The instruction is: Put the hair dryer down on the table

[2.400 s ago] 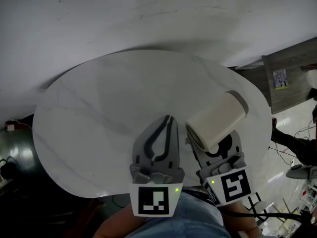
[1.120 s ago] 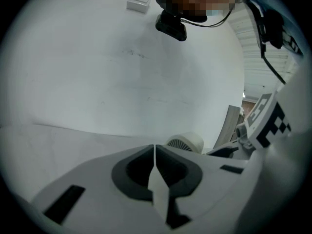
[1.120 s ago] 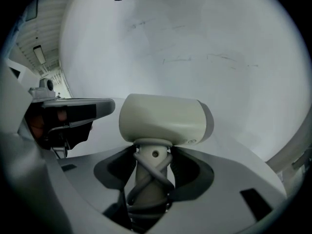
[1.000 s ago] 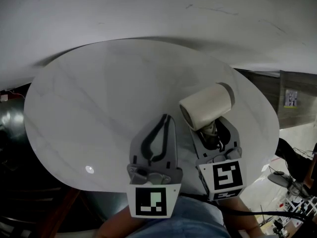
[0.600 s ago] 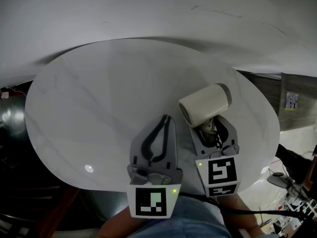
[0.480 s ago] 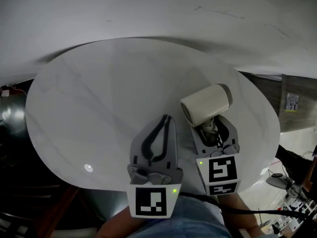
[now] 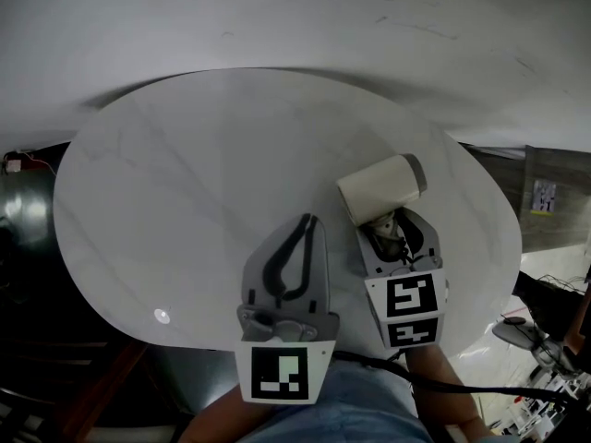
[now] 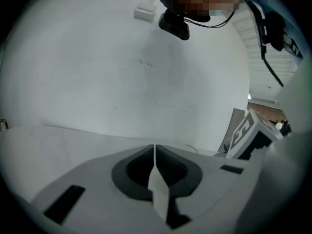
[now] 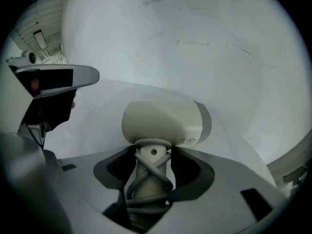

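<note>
A cream hair dryer (image 7: 380,188) with a grey end cap hangs over the right part of the round white marble table (image 7: 166,201). Its handle, with a grey cord wound around it (image 9: 148,179), sits between the jaws of my right gripper (image 7: 392,224), which is shut on it. In the right gripper view the barrel (image 9: 163,122) lies crosswise just past the jaws. Whether the dryer touches the tabletop I cannot tell. My left gripper (image 7: 309,224) is to its left over the table's near part, shut with nothing between its jaws (image 8: 154,150).
A white wall (image 7: 277,17) runs behind the table. Dark floor and clutter lie off the table's left edge (image 7: 23,247). A grey cabinet (image 7: 554,192) stands to the right, with cables on the floor beyond it.
The right gripper with the hair dryer has drifted slightly forward and right over the table. The left gripper has stayed put.
</note>
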A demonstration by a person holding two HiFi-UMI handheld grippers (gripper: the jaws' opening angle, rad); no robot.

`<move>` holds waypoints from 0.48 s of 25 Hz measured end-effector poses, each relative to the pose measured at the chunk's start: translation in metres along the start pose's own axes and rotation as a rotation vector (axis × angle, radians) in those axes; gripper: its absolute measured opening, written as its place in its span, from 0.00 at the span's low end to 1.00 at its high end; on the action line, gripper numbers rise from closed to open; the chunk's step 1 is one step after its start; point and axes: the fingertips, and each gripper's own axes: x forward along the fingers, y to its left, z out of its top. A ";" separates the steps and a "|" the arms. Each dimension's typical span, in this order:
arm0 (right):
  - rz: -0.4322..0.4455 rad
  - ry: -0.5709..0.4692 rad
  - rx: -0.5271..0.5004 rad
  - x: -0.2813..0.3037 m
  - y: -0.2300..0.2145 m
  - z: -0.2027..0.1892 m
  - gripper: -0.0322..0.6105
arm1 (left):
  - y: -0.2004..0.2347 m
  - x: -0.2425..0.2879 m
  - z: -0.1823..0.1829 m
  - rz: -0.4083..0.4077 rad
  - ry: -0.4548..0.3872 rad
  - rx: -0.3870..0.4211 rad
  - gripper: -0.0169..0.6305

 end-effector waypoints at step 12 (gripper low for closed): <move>-0.027 -0.151 0.051 -0.044 0.008 0.026 0.44 | -0.011 -0.040 0.031 -0.025 -0.103 0.041 0.05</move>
